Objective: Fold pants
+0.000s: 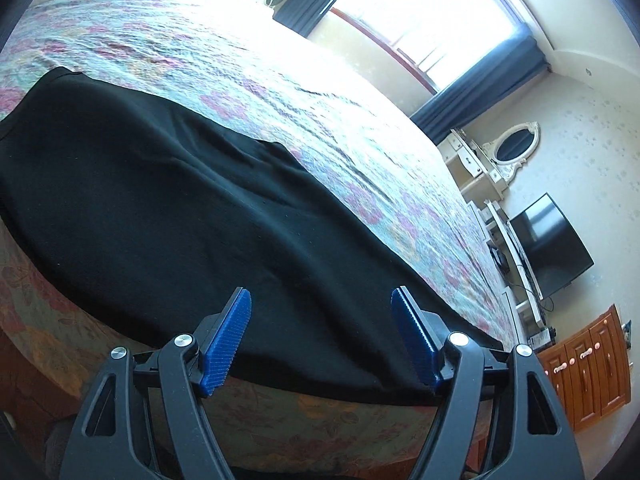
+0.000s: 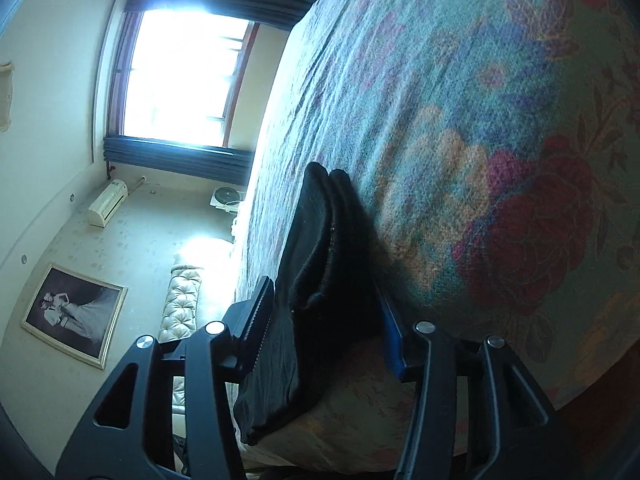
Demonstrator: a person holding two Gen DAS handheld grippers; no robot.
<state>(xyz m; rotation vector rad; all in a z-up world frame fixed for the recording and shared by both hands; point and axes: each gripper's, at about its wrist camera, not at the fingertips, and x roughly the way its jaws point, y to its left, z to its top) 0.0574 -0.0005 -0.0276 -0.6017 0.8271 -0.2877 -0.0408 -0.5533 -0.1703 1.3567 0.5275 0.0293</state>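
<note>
Black pants (image 1: 168, 184) lie spread along the near edge of a bed with a floral bedspread (image 1: 248, 68). My left gripper (image 1: 320, 300) is open, its blue pads (image 1: 228, 340) hovering just above the pants' near edge, holding nothing. In the right wrist view, bunched folds of the black pants (image 2: 320, 264) stand between my right gripper's (image 2: 324, 300) fingers, over the bedspread (image 2: 480, 120). The jaws are partly closed around the cloth; the right pad (image 2: 394, 336) is mostly hidden behind it.
A window with dark blue curtains (image 1: 424, 12) is beyond the bed. A white dresser with an oval mirror (image 1: 508, 148), a TV (image 1: 552, 248) and a wooden cabinet (image 1: 592, 364) stand at the right. A framed picture (image 2: 74, 316) and a tufted bench (image 2: 180, 304) show in the right wrist view.
</note>
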